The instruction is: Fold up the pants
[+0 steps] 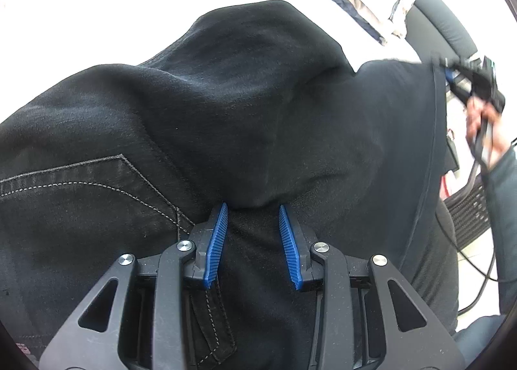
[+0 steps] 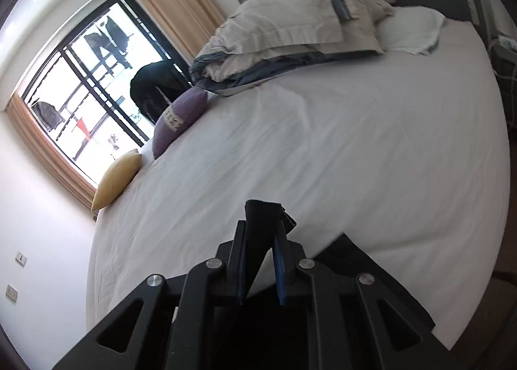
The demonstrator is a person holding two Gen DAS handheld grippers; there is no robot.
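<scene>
Black pants (image 1: 226, 95) fill the left wrist view, with a stitched back pocket (image 1: 97, 182) at the left. My left gripper (image 1: 252, 207) is shut on a thick bunch of the fabric, which drapes away from its blue pads (image 1: 218, 241). At the far right of that view a hand (image 1: 481, 124) holds my right gripper (image 1: 449, 71), blurred, at the pants' raised edge. In the right wrist view my right gripper (image 2: 261, 224) is shut on a strip of the black pants (image 2: 258, 211), which sticks up past the fingertips. The remainder of the garment is hidden there.
A bed with a white sheet (image 2: 323, 150) lies below. A folded beige duvet (image 2: 290, 24) and a white pillow (image 2: 410, 27) sit at its head. A purple cushion (image 2: 181, 115) and a yellow cushion (image 2: 116, 179) lie along the window (image 2: 90, 86) side. A mesh chair (image 1: 468, 211) stands nearby.
</scene>
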